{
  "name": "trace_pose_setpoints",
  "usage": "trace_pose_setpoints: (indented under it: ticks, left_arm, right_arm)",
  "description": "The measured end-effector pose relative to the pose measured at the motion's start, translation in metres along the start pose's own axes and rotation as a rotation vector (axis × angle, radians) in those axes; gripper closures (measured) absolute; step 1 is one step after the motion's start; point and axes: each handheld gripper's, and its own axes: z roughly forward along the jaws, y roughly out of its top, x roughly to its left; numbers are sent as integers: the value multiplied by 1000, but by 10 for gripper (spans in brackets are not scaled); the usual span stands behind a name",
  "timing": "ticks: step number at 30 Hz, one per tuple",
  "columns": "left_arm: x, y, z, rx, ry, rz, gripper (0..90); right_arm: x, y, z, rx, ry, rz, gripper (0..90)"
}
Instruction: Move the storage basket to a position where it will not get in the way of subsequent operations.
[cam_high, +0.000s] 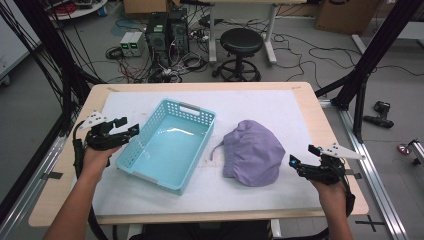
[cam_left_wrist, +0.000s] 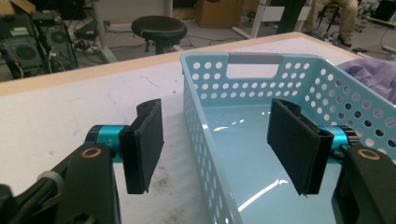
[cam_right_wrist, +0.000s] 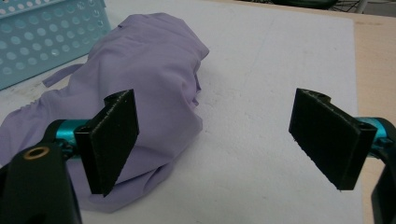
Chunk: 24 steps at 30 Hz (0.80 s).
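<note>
Cables, computer towers and a black round stool (cam_high: 241, 42) crowd the floor behind a wooden table (cam_high: 320, 117) covered with a white mat (cam_high: 260, 102), which gives the work a plain, even surface. On that mat lies a light blue perforated plastic basket (cam_high: 167, 144), set at a slant near the left side with its open top up and nothing visible inside, so it looks ready to receive something. Just beside its right wall, apart from it, a crumpled lilac cloth cap (cam_high: 252, 152) rests in a soft heap with a thin tie trailing toward the basket. The left tongs (cam_high: 122, 131) sit at the basket's near left corner, spread wide, and in the left gripper view one pad hangs outside the wall and the other over the basket's floor, straddling the rim without pressing it, likely after positioning the basket. The right tongs (cam_high: 303, 157) hover just right of the cap, also wide and empty, aimed low along the mat, probably to close on the fabric's edge.
</note>
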Motion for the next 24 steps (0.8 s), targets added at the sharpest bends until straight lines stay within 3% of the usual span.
trace_pose_setpoints:
  ticks: [5,7,8,9,11,13,15,16,19,24]
  left_arm:
    - [-4,-5,15,65,-1,-1,277]
    - [-6,-6,19,87,0,22,284]
    - [-7,-7,20,94,3,34,399]
    - [-7,-7,20,105,4,49,399]
    - [-8,-8,20,117,18,83,581]
    - [-9,-9,22,133,24,85,653]
    - [-12,-12,24,171,64,114,732]
    - [-12,-12,23,167,67,108,766]
    - [-14,-15,22,142,92,78,794]
    - [-15,-17,14,132,142,65,806]
  right_arm:
    - [-1,-1,0,4,0,2,156]
    - [-1,-1,0,3,1,3,156]
    - [-1,-1,0,4,1,3,156]
    - [-1,-1,0,4,1,3,156]
    - [-1,-1,0,4,2,2,156]
    - [-1,-1,-1,4,2,5,156]
    - [-1,-1,-1,3,2,3,156]
    - [-1,-1,-1,3,2,5,156]
    - [-1,-1,-3,1,0,5,156]
    - [-2,-2,-4,-2,-2,7,156]
